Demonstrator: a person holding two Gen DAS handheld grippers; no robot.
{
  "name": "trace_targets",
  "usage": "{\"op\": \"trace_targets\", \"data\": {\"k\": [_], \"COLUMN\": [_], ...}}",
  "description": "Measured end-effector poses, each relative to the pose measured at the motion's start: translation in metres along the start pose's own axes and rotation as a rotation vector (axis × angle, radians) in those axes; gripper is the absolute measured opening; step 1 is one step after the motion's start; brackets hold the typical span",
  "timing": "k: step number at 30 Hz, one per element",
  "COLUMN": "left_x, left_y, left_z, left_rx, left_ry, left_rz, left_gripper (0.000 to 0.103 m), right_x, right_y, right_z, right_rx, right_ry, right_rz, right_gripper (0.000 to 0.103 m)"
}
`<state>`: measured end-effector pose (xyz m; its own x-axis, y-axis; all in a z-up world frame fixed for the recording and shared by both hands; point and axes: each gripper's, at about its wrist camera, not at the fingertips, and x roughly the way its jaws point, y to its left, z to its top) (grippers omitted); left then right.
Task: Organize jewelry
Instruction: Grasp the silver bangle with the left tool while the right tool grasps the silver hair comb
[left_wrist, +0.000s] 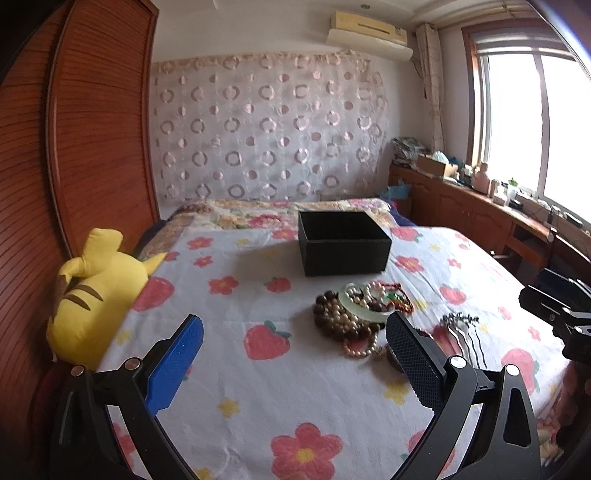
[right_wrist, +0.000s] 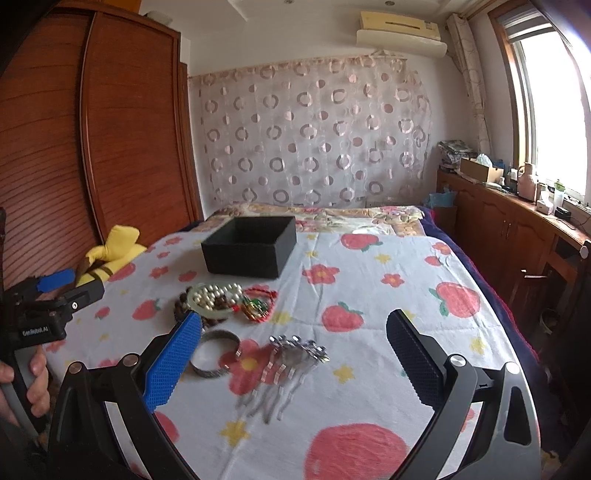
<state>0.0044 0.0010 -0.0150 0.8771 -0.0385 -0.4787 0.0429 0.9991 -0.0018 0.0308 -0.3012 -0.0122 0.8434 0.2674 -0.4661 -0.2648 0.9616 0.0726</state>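
I am holding my left tool (left_wrist: 295, 345) and right tool (right_wrist: 293, 339) spread wide and empty above the bed (left_wrist: 258, 387), the jewelry pile (left_wrist: 360, 314) lying just near of the black box (left_wrist: 343, 242).

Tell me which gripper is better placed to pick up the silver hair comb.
Probably the right gripper: open, with the hair comb lying between its fingers. The left gripper faces the bead pile, comb off to its side.
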Motion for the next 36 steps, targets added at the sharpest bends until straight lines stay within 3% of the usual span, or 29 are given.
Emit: {"op": "trace_targets", "data": {"k": [2,3,4,14,26,27,29,32,36], "left_x": [0.003,-0.001,0.011,0.035,0.059,0.062,0.068,0.076,0.085], "left_y": [-0.003,-0.002,-0.006,-0.028,-0.064,-0.067,-0.074,-0.08,-0.087], "left_z": [-0.003,-0.014,-0.007,-0.018,-0.027,-0.026,-0.026,-0.028,-0.032], "left_rx": [0.012,0.004,0.024,0.08,0.143,0.15,0.159,0.149,0.167], "left_ry": [0.016,0.051,0.041,0.142,0.271,0.282,0.315,0.373,0.42], "left_rz": [-0.009,-0.094,-0.037,-0.126,-0.336,-0.35,-0.381,-0.429,-0.425], "left_gripper": [0.096,0.096,0.096,0.096,0.095,0.093,0.076,0.062,0.058], "right_x": [0.003,0.004,0.006,0.028,0.03,0.029,0.028,0.026,0.024], "right_y": [-0.006,-0.009,-0.011,-0.026,-0.03,-0.033,-0.037,-0.043,-0.047], "right_z": [-0.005,-0.007,-0.01,-0.037,-0.041,-0.041,-0.041,-0.04,-0.039], "right_rx": [-0.01,-0.013,-0.016,-0.031,-0.06,-0.06,-0.061,-0.059,-0.057], "right_ry": [0.019,0.028,0.037,0.171,0.206,0.209,0.212,0.211,0.206], "right_rz": [0.008,0.013,0.016,0.068,0.057,0.053,0.043,0.034,0.032], "right_gripper": [0.101,0.101,0.1,0.075,0.075,0.074,0.075,0.075,0.075]}}
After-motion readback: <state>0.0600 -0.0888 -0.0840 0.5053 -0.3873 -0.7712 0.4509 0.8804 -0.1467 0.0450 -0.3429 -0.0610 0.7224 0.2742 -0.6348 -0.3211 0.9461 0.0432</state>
